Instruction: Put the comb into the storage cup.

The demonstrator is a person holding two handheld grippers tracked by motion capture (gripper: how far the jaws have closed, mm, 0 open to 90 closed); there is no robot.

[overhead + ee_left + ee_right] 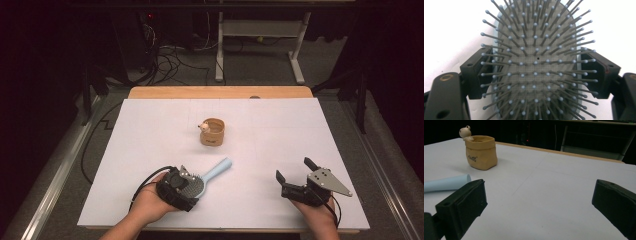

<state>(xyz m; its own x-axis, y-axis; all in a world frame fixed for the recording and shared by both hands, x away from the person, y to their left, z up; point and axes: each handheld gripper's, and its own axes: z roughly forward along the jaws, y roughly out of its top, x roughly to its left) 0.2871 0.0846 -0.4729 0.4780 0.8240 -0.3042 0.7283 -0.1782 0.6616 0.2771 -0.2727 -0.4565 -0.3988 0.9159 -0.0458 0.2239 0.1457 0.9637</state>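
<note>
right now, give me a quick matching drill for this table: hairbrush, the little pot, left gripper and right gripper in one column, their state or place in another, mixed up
Column one:
1. hairbrush
2. tan pot
3. left gripper
4. right gripper

Column two:
A. jaws apart, nothing between them
B. stands alone past the middle of the table
C. jaws on either side of the bristled head
D. pale blue handle points toward the pot

Pairs: 1-D, 2-B, 3-C, 4-A

We saw a pale-blue plastic hairbrush [210, 175] with matt grey bristles, a tan, matt ceramic-looking pouch pot [213, 132], and smooth white paper over the wooden desk [220, 92].
</note>
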